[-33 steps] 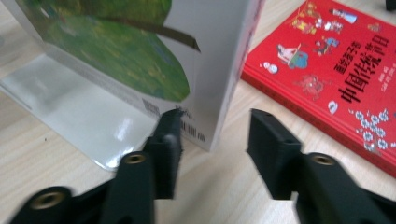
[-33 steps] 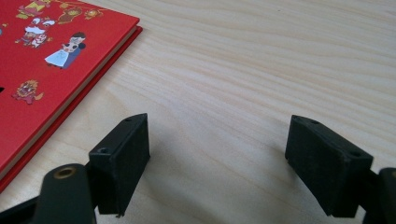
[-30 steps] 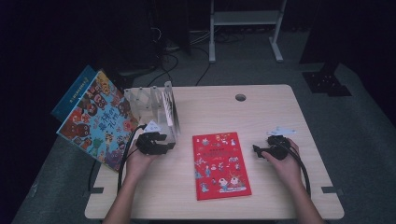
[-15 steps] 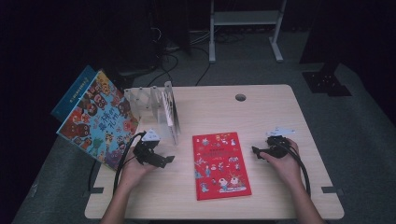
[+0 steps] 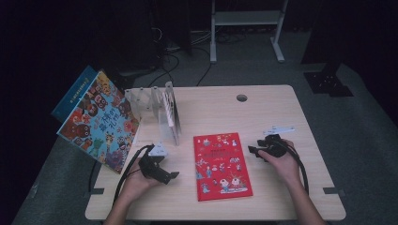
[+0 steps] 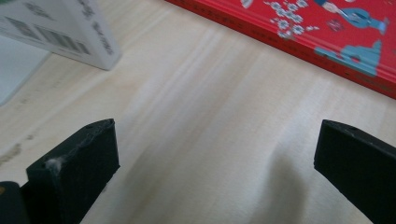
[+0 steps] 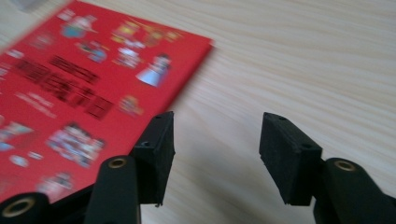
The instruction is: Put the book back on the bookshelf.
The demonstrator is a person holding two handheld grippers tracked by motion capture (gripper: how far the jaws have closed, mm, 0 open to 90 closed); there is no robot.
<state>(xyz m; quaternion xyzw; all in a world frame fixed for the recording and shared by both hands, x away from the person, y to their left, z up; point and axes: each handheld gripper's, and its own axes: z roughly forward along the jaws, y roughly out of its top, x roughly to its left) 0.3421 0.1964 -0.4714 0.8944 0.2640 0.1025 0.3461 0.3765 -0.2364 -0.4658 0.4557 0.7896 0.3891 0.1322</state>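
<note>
Between the left gripper's point(image 5: 171, 175) two black jaws lay nothing but bare wood: they had just been opening and stood spread wide, holding nothing, low over the table point(image 5: 277, 108) and aimed at the long left edge of the red book point(image 5: 221, 164). Just beyond them, in the left gripper view, that edge point(image 6: 299, 39) ran across the top of the picture, flat on the wood and near the jaws but not yet touched. Across the book, the right gripper point(image 5: 253, 150) sat beside the upper right corner with its jaws partly apart; they had just been closing, yet only table showed between them in the right gripper view, so it too gripped nothing, and the book's corner point(image 7: 201, 46) lay just off its left jaw.

Judged from this, the step was taking up the red book, probably to stand it in the clear rack point(image 5: 152, 105) behind, where a thin white book point(image 5: 170, 110) already stood and a large colourful book point(image 5: 96, 122) leaned off the table's left side. Doing it well would have meant keeping one jaw skimming the wood so it could slide under the edge, since a flat cover gives no purchase from above. The right gripper could have steadied the far side to stop the book sliding away.
</note>
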